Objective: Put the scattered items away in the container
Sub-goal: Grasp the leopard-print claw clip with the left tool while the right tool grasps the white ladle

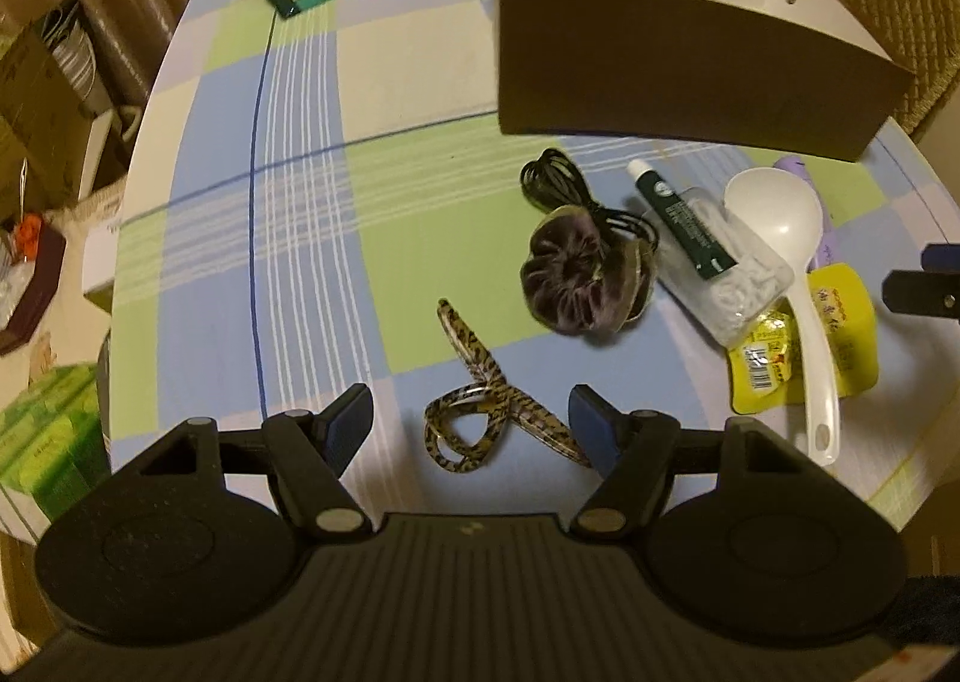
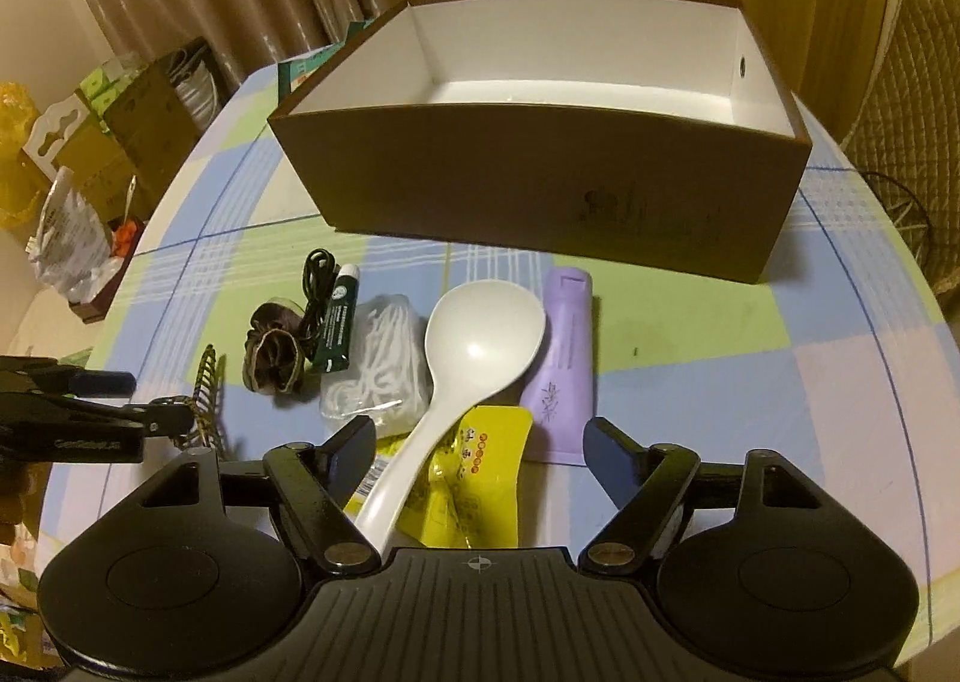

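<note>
A: Where the left gripper [image 1: 471,430] sits low over the bench [image 1: 414,238], how do its jaws stand?

B: Spread wide, holding nothing. Between the blue pads lies the leopard-print hair clip [image 1: 480,412], a glossy looped strip whose long arm points away and slightly left.

A: And beyond it?

B: The velvet scrunchie [image 1: 564,277], dark purple and ruffled, lies ahead to the right, touching a coiled black cable [image 1: 555,178].

A: State of the right gripper [image 2: 480,451]?

B: Also fully open and empty. The white plastic ladle [image 2: 474,346] runs through the gap: handle toward the camera near the left finger, round bowl facing up and pointing away toward the box. It lies on a yellow foil packet [image 2: 480,478].

A: Adjacent items?

B: Left of the bowl, a clear bag of white floss picks [image 2: 384,370] with a dark green tube [image 2: 339,322] alongside, cap away. Right of the bowl, a flat lilac pouch [image 2: 564,364], long axis running away.

A: The container?

B: A brown cardboard box [image 2: 540,184] with white interior, open-topped, at the far side of the checked cloth.
</note>
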Motion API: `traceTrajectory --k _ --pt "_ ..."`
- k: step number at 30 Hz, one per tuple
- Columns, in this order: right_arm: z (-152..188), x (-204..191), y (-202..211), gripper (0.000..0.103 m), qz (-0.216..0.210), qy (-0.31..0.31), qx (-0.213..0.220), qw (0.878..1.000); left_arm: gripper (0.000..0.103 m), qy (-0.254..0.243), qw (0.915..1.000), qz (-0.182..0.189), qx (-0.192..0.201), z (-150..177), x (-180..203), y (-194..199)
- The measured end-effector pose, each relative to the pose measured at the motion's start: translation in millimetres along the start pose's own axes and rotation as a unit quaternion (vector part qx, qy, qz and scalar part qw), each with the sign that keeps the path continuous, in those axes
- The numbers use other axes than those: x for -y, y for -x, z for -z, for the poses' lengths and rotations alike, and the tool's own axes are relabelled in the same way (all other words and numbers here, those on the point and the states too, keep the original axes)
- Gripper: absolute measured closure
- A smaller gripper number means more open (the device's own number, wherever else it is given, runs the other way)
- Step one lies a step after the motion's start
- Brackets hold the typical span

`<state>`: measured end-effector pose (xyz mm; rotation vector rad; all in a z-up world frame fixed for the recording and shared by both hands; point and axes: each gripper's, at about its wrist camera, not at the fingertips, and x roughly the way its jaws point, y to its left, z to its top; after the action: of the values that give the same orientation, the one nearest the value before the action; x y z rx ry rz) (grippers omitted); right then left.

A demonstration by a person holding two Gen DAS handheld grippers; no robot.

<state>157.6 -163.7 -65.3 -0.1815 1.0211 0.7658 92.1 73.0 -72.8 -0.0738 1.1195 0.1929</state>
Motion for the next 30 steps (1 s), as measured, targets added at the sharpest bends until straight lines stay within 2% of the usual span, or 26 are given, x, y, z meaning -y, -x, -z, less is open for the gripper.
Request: traceTrajectory --k 5,9,10,12,15,18,22,25,28,30 --pt "-1 1 -2 0.029 0.0 -0.001 -0.003 1.0 0.034 0.033 0.9993 -0.015 -0.013 -1 -2 -19" --pt "-1 2 -2 0.029 0.002 -0.003 -0.004 1.0 0.037 0.053 0.9982 -0.011 -0.027 -1 -5 -31" --pt "-2 2 -2 0.029 0.002 -0.004 -0.003 1.0 0.04 0.052 0.9982 -0.01 -0.028 -1 -4 -32" --pt "-3 2 -1 0.029 0.003 -0.004 -0.001 1.0 0.055 0.045 0.9985 -0.003 -0.03 0 -4 -34" --pt "-4 -1 -2 0.029 0.0 -0.002 0.001 1.0 0.065 0.032 0.9991 0.005 -0.028 1 -5 -32" --pt "-5 -6 -4 0.029 -0.002 0.003 -0.002 1.0 0.064 0.01 0.9998 0.008 -0.016 1 -6 -29" --pt "-5 -13 -7 0.031 -0.007 0.006 -0.009 1.0 0.055 -0.035 0.9993 0.007 0.012 -1 -2 -24" --pt "-3 -20 -11 0.039 -0.012 0.01 -0.016 1.0 0.055 -0.061 0.998 0.015 0.008 -2 0 -28" --pt "1 -25 -16 0.05 -0.016 0.007 -0.026 1.0 0.062 -0.07 0.9974 0.015 -0.003 0 -1 -37" --pt "3 -27 -20 0.055 -0.018 0.0 -0.034 0.999 0.064 -0.07 0.9974 0.018 0.003 2 -3 -39"
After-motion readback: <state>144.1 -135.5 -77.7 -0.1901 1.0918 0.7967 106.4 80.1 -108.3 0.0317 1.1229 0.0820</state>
